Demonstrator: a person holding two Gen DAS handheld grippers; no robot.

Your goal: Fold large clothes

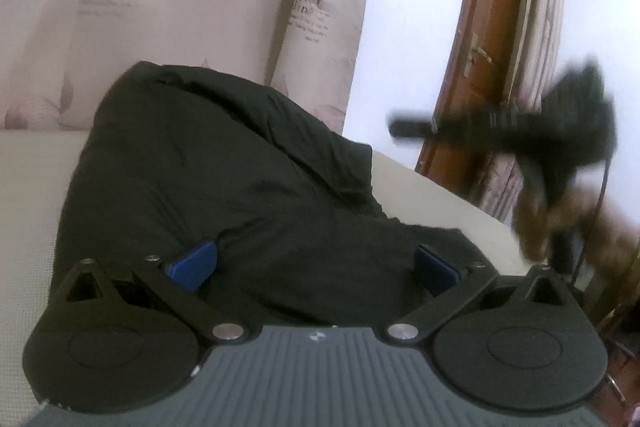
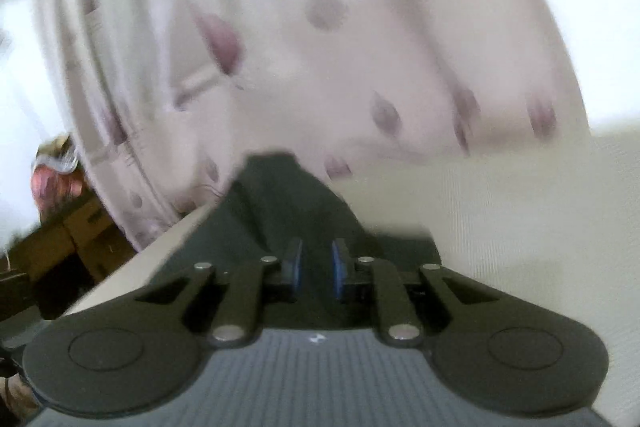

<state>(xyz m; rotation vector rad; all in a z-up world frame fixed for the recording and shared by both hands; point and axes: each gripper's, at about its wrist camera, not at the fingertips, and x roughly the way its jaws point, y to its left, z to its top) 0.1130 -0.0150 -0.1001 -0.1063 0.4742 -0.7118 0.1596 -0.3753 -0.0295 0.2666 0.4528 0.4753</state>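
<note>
Right view blurred; dark garment (image 2: 280,211) between right hand-held gripper (image 2: 316,267) pads

There is one big dark jacket (image 1: 240,163) on one pale bed (image 1: 28,195). There are two tools, the left tool (image 1: 312,267) and the right tool (image 2: 317,267). Each has two blue pads (image 1: 196,265). One flowery curtain (image 1: 180,7) hangs behind, beside one brown door (image 1: 488,27).

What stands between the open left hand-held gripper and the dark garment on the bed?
Nothing visible. The left hand-held gripper already straddles the dark garment, which bulges between its blue pads on the pale bed.
</note>
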